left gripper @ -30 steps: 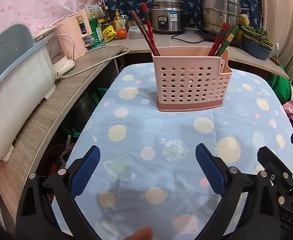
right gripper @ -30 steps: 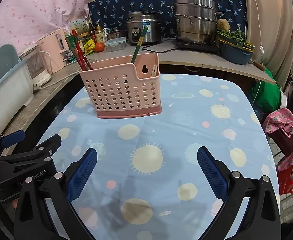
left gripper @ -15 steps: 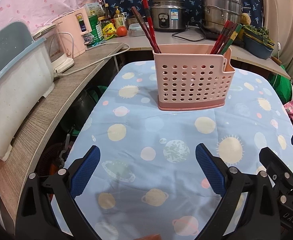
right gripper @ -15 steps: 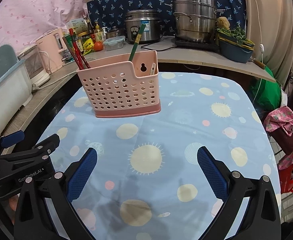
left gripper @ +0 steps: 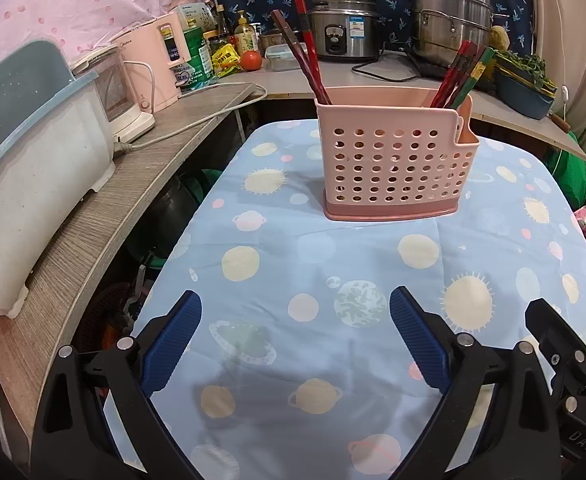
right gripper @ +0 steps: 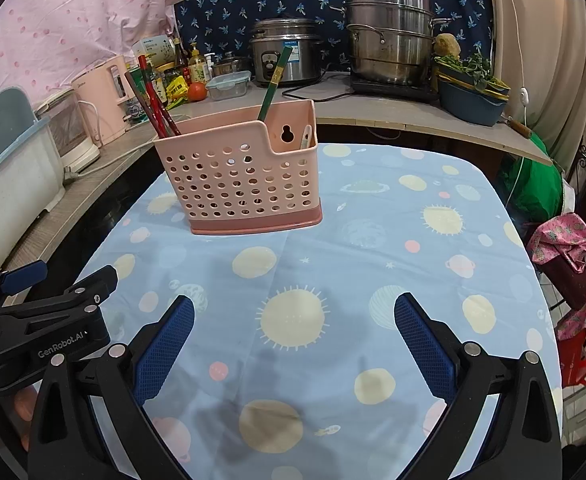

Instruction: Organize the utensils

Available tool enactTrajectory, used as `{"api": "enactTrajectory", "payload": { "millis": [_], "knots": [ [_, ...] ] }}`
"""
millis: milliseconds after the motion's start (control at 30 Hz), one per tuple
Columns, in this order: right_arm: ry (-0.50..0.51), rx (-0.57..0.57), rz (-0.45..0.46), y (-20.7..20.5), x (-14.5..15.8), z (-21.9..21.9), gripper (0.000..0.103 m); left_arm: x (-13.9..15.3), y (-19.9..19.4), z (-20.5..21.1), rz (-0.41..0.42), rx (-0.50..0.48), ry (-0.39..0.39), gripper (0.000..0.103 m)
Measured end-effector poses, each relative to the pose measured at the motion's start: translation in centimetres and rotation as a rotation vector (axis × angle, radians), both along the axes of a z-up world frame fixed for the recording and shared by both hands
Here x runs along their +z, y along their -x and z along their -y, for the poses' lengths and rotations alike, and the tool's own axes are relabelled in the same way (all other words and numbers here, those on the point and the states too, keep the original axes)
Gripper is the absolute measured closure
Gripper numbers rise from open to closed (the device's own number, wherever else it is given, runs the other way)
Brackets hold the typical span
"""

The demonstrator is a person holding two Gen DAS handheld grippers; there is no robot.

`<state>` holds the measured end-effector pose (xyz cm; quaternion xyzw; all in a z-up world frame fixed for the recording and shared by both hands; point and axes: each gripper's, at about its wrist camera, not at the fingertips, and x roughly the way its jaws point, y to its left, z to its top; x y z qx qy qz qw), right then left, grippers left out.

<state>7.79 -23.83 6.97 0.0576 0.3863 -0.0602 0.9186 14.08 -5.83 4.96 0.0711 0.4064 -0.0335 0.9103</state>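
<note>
A pink perforated utensil holder (left gripper: 397, 160) (right gripper: 245, 176) stands upright on the blue planet-print tablecloth (left gripper: 333, 248) (right gripper: 373, 240). Dark red chopsticks (left gripper: 305, 52) (right gripper: 153, 96) lean out of its left end. Red and green chopsticks (left gripper: 463, 72) stick out at its right end, and a green one (right gripper: 275, 78) shows in the right wrist view, beside a white utensil tip (right gripper: 306, 136). My left gripper (left gripper: 295, 320) hovers open over the cloth in front of the holder, empty. My right gripper (right gripper: 293, 324) is open and empty too, beside the left one (right gripper: 45, 320).
A wooden counter (left gripper: 93, 216) runs along the left with a white and blue bin (left gripper: 33, 168), a pink kettle (left gripper: 161, 64), bottles and a tomato (left gripper: 251, 60). A rice cooker (right gripper: 285, 52) and steel pots (right gripper: 389, 36) stand behind. Bags and a pink cloth (right gripper: 565, 248) lie past the right table edge.
Both wrist views have drifted slightly, with the holder sitting a touch lower in the frame. Both grippers stay open and empty.
</note>
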Motion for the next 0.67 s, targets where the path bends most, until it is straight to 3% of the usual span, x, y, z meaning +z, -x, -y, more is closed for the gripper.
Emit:
{"api": "enactTrajectory", "payload": {
  "millis": [667],
  "knots": [
    [-0.001, -0.008, 0.006, 0.19, -0.04, 0.48, 0.006, 0.11, 0.07, 0.11, -0.001, 0.003, -0.006, 0.012]
  ]
}}
